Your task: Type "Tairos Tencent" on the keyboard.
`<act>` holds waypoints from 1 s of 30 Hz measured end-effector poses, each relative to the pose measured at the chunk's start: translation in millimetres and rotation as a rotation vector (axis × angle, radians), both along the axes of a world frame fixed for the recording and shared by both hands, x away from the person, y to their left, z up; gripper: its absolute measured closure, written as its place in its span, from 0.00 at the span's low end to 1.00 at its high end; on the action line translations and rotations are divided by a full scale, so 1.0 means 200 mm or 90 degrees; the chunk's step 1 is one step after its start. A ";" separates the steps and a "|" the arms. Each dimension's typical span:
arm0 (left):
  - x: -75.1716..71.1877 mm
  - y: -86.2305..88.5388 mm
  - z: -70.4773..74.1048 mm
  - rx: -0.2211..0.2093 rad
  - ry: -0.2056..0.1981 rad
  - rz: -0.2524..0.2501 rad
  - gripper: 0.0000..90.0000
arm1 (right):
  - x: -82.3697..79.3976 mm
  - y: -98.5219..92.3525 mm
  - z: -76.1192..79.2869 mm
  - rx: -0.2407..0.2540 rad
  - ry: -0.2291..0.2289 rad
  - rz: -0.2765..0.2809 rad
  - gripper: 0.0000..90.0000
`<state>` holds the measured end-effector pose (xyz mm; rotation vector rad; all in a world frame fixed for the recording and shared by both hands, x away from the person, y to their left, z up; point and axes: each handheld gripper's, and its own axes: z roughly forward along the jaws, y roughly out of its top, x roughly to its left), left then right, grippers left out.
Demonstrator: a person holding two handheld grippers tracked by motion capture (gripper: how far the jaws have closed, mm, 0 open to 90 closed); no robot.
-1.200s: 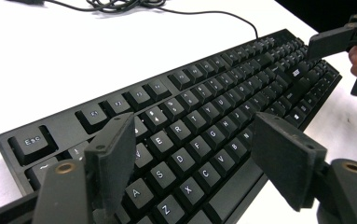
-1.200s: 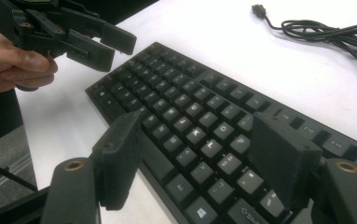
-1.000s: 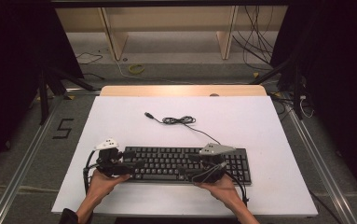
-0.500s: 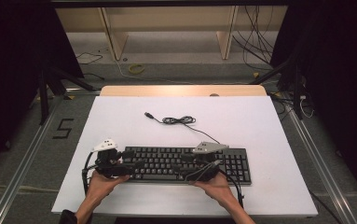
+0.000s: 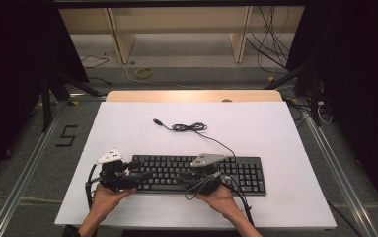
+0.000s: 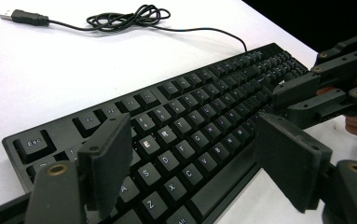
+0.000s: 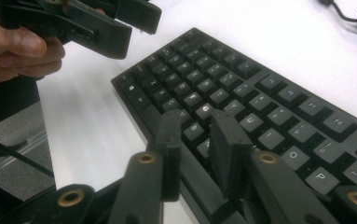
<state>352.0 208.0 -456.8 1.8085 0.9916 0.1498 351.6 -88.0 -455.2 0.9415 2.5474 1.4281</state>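
Right gripper [image 7: 192,140] hovers at the near edge of the keyboard [image 7: 260,102] — jaws just closing, narrow gap, gripping nothing; left gripper [image 6: 190,158] gapes wide.

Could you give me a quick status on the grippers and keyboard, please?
Left gripper open above keyboard. Right gripper just narrowing, nothing gripped. Cable clear behind.

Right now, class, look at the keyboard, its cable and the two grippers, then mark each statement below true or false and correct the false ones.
1. The keyboard lies on a white table. True.
2. The USB plug is plugged into a socket. False: it lies loose on the table.
3. The left gripper has its jaws wide apart over the keys. True.
4. The right gripper grips the cable. False: it is over the keys, jaws having just narrowed with a small gap left, and the cable lies coiled behind the keyboard.
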 end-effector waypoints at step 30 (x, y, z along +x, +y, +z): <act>-0.05 0.02 -0.01 0.013 -0.008 0.006 0.31 | 0.00 0.11 -0.09 -0.062 0.010 0.016 1.00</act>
